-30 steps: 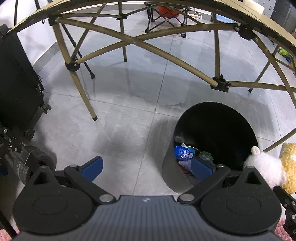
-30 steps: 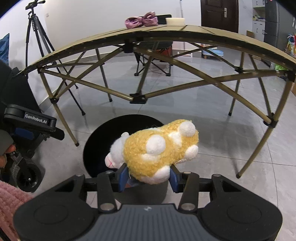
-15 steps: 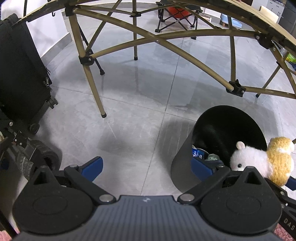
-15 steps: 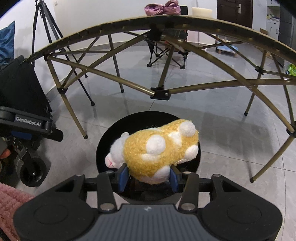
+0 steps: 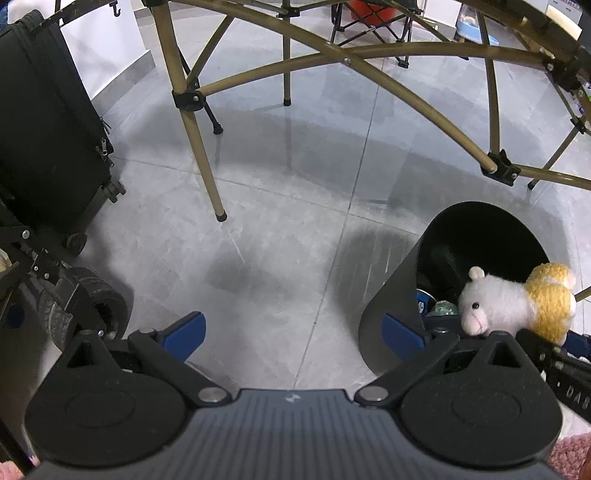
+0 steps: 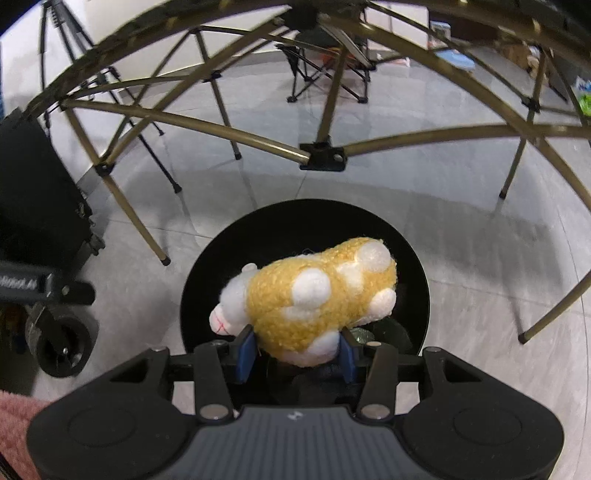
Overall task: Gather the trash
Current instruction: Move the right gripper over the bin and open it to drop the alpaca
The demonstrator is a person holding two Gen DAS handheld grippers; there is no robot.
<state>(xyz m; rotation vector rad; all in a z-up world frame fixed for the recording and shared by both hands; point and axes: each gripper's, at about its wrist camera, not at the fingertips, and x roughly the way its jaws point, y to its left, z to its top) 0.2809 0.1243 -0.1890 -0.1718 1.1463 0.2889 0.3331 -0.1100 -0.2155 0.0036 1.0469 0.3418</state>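
I see a grey tiled floor (image 5: 280, 229) with a glossy sheen and soft shadows. A bench frame of tan crossed struts (image 5: 199, 155) arches over it on slim legs. At my left stands a black wheeled case (image 5: 48, 129) against a white wall (image 5: 107, 48). A folding chair (image 6: 328, 74) and a tripod (image 6: 62, 40) sit farther back.

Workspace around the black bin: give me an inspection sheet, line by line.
Surface: grey tiled floor, bare near the bin.
Job's things: plush toy held over the open black bin; wrappers inside the bin.
Clutter: black suitcase, wheeled cart.
Grippers: right gripper shut on the plush toy; left gripper open, empty.
Cables: nothing seen.
Surroundings: folding table frame overhead, camp chair, tripod.
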